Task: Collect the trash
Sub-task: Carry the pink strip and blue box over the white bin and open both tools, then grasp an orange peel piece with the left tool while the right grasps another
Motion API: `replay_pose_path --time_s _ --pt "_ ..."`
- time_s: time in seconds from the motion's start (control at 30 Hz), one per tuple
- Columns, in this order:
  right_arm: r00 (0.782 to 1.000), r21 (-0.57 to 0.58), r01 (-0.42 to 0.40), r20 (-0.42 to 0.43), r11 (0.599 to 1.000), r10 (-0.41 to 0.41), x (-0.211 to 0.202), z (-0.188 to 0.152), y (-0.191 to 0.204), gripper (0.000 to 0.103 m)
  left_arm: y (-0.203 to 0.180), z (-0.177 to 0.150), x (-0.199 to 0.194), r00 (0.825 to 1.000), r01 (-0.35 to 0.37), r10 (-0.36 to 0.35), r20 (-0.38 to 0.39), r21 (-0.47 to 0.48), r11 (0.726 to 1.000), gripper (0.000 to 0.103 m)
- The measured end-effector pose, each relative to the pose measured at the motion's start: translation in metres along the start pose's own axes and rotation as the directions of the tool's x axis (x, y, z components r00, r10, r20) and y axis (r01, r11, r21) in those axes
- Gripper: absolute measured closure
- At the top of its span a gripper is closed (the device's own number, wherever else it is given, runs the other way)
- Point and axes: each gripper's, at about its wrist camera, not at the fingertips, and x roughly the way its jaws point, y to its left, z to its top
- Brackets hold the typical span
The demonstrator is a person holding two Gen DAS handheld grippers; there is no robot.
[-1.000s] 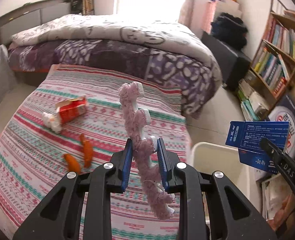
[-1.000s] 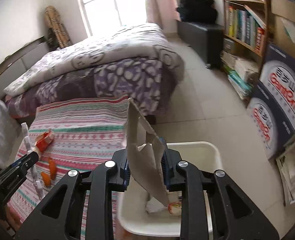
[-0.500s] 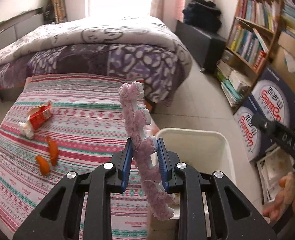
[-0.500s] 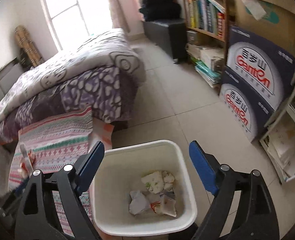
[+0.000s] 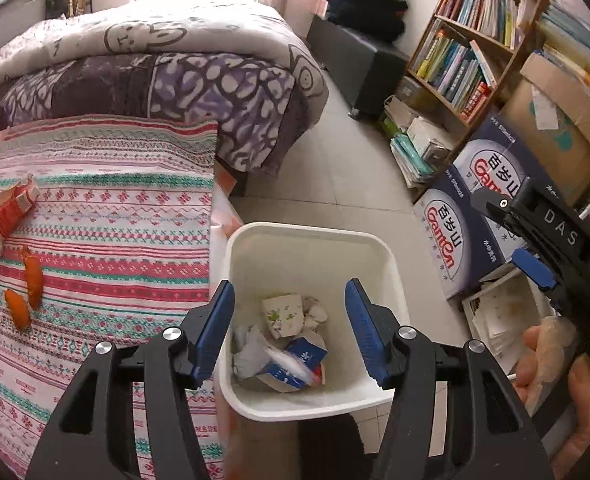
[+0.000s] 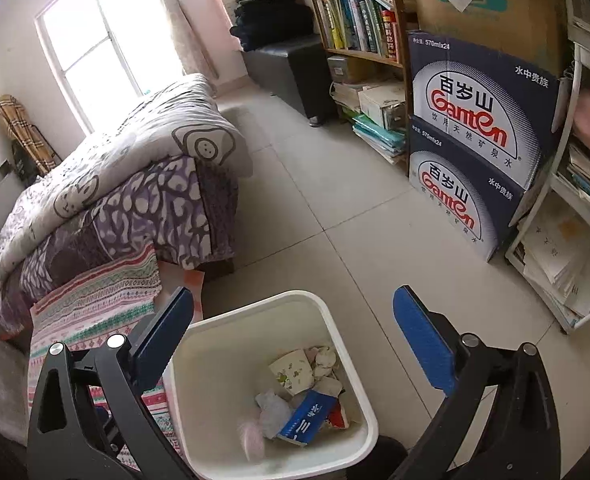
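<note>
A white trash bin (image 5: 391,264) stands on the floor beside the striped cloth; it also shows in the right wrist view (image 6: 199,380). It holds crumpled paper, a paper cup and a blue box (image 6: 309,418). A blurred pink fuzzy strip (image 6: 251,438) is inside it. My left gripper (image 5: 289,330) is open and empty above the bin. My right gripper (image 6: 293,344) is open and empty above the bin too; it also appears at the right of the left wrist view (image 5: 535,240). A red wrapper (image 5: 13,210) and two orange pieces (image 5: 25,292) lie on the striped cloth (image 5: 115,220).
A bed with a purple and white quilt (image 5: 155,68) stands behind the cloth. Stacked blue Ganten boxes (image 6: 475,152), a bookshelf (image 5: 467,52) and a white rack with papers (image 6: 563,256) line the right side. Tiled floor (image 6: 335,184) lies between them.
My left gripper swung from over the cloth to over the bin, opened and let go of the pink fuzzy strip. My right gripper opened earlier and dropped the blue box into the bin.
</note>
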Motion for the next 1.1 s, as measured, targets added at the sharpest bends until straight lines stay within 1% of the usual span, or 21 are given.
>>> replay_pose_path --time_s 0.07,0.1,0.17,0.23,0.33,0.4,0.43,0.47,0.5,0.53,0.6,0.63,0.67,0.7,0.73,0.83,0.93,1.0,1.07,1.1 --pt "1.0 -0.021 -0.009 -0.008 1.0 0.009 0.001 -0.003 0.008 0.007 0.006 0.001 -0.002 1.0 -0.026 0.026 0.007 -0.004 1.0 0.042" --pt "1.0 -0.034 -0.013 -0.011 0.999 0.012 0.001 -0.004 0.012 0.007 0.01 0.001 -0.003 0.999 -0.045 0.045 0.011 -0.005 0.999 0.038" --pt "1.0 -0.078 -0.027 -0.019 0.997 0.025 0.001 -0.01 0.027 0.007 0.024 0.0 -0.004 0.994 -0.109 0.109 0.017 -0.008 0.994 0.036" --pt "0.999 -0.118 -0.029 -0.015 0.993 0.028 0.0 -0.015 0.039 0.007 0.042 -0.001 -0.003 0.985 -0.173 0.174 0.008 -0.026 0.984 0.035" --pt "0.999 -0.171 -0.049 -0.025 0.984 0.046 0.0 -0.023 0.059 0.007 0.079 -0.003 0.001 0.965 -0.263 0.261 -0.04 -0.087 0.961 0.035" --pt "0.997 -0.2 -0.07 -0.045 0.977 0.062 0.001 -0.029 0.072 0.007 0.111 -0.006 0.005 0.936 -0.349 0.339 -0.09 -0.137 0.927 0.034" --pt "0.996 -0.209 -0.078 -0.053 0.975 0.068 0.001 -0.031 0.078 0.007 0.123 -0.008 0.005 0.927 -0.373 0.36 -0.105 -0.158 0.914 0.034" --pt "0.995 -0.219 -0.086 -0.061 0.972 0.074 0.002 -0.034 0.083 0.007 0.14 -0.011 0.006 0.916 -0.399 0.382 -0.123 -0.193 0.896 0.034" --pt "0.994 -0.233 -0.097 -0.07 0.968 0.083 0.002 -0.037 0.089 0.007 0.16 -0.014 0.005 0.904 -0.427 0.404 -0.141 -0.238 0.872 0.034" --pt "0.993 -0.242 -0.105 -0.076 0.964 0.089 0.002 -0.039 0.093 0.007 0.174 -0.017 0.003 0.896 -0.444 0.418 -0.15 -0.271 0.854 0.034" --pt "0.991 -0.27 -0.12 -0.087 0.955 0.1 0.001 -0.046 0.104 0.007 0.207 -0.024 -0.002 0.877 -0.48 0.452 -0.165 -0.35 0.804 0.035" --pt "0.991 -0.282 -0.123 -0.09 0.952 0.101 0.002 -0.048 0.108 0.007 0.227 -0.027 -0.005 0.864 -0.502 0.472 -0.178 -0.39 0.772 0.036" --pt "0.99 -0.292 -0.125 -0.094 0.948 0.102 0.002 -0.05 0.112 0.007 0.237 -0.029 -0.006 0.859 -0.51 0.478 -0.186 -0.413 0.755 0.038" --pt "0.99 -0.3 -0.127 -0.099 0.945 0.102 0.003 -0.052 0.115 0.007 0.251 -0.032 -0.006 0.855 -0.514 0.477 -0.203 -0.442 0.735 0.041" --pt "0.989 -0.305 -0.131 -0.107 0.943 0.103 0.005 -0.054 0.118 0.007 0.262 -0.035 -0.005 0.857 -0.513 0.468 -0.219 -0.467 0.721 0.042" --pt "0.986 -0.308 -0.137 -0.128 0.941 0.102 0.009 -0.058 0.125 0.007 0.282 -0.039 -0.001 0.862 -0.503 0.444 -0.243 -0.514 0.695 0.042" --pt "0.985 -0.312 -0.141 -0.137 0.939 0.103 0.012 -0.062 0.132 0.007 0.29 -0.039 0.005 0.865 -0.498 0.437 -0.244 -0.514 0.698 0.042" --pt "0.985 -0.324 -0.142 -0.141 0.935 0.101 0.013 -0.065 0.138 0.007 0.292 -0.038 0.011 0.863 -0.503 0.442 -0.246 -0.501 0.704 0.042" --pt "0.984 -0.332 -0.146 -0.148 0.932 0.101 0.015 -0.069 0.144 0.007 0.292 -0.036 0.017 0.865 -0.501 0.436 -0.249 -0.499 0.707 0.047" --pt "0.983 -0.336 -0.148 -0.152 0.93 0.102 0.016 -0.071 0.147 0.007 0.294 -0.036 0.02 0.869 -0.494 0.426 -0.252 -0.502 0.71 0.048"
